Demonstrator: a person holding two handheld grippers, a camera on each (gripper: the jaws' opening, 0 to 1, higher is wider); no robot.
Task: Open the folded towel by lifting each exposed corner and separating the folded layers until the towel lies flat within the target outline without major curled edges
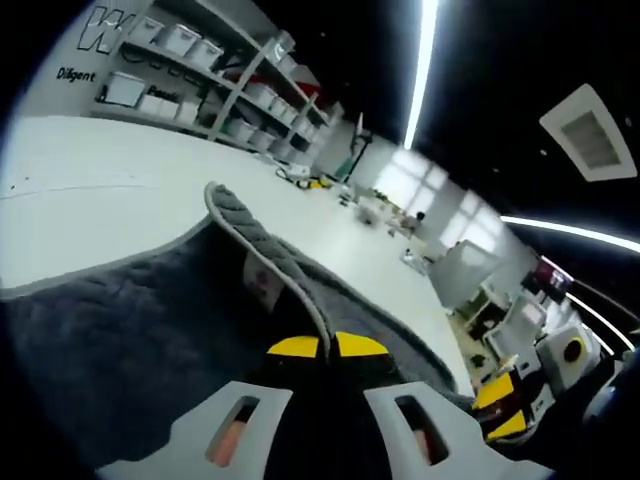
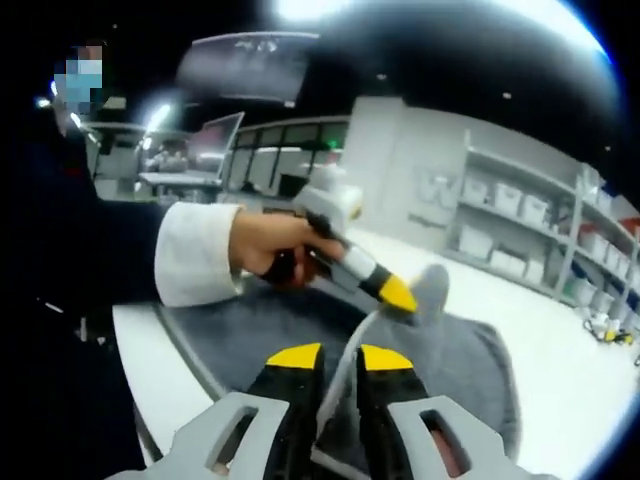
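While both tongs pinch the grey towel (image 1: 120, 340) along its pale-bound edge, the opening job looks only partly done. In the left gripper view the left tongs (image 1: 327, 347) sit nearly closed on a raised fold of edge that stands up and curls away over the white surface (image 1: 110, 180); a small label shows on the underside of that flap. In the right gripper view the right tongs (image 2: 338, 357) are likewise almost shut on the towel's hem, which rises between the yellow tips. Beyond them a person's hand (image 2: 270, 250) in a white cuff carries the other tongs, gripping a lifted corner of towel.

Most of the towel lies spread on the surface, yet the lifted edge and corner are in the air, so laying them down and smoothing any curl remains, by my reading. No target outline can be made out, and the towel's near part is cut off behind the tongs.
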